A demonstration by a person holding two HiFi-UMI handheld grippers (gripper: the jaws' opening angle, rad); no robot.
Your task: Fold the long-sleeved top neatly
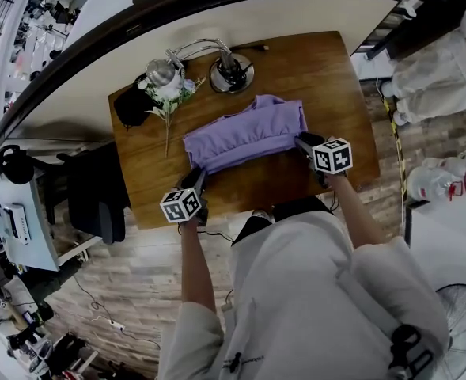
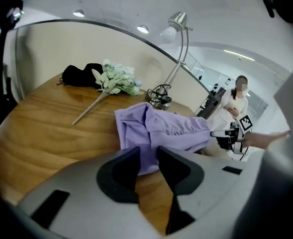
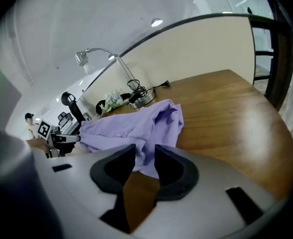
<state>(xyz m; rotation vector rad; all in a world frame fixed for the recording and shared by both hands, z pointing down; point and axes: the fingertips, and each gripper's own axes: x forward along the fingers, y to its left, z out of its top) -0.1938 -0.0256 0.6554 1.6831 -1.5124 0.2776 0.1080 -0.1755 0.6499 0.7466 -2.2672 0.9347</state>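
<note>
The purple long-sleeved top [image 1: 248, 133] lies folded into a wide band across the middle of the wooden table [image 1: 316, 70]. My left gripper [image 1: 197, 174] is at the top's near left corner, and my right gripper [image 1: 302, 141] is at its near right corner. In the left gripper view the jaws [image 2: 148, 151] stand apart with the hem of the top [image 2: 161, 126] lying in the gap, unpinched. The right gripper view gives the same picture: my gripper [image 3: 145, 151] is open, and the edge of the top [image 3: 131, 123] rests between the jaws.
A desk lamp [image 1: 231, 71], a sprig of artificial flowers [image 1: 169, 93] and a black bundle [image 1: 130, 105] sit along the table's far edge. A dark chair [image 1: 98, 188] stands left of the table. A person in white [image 2: 236, 101] stands in the background.
</note>
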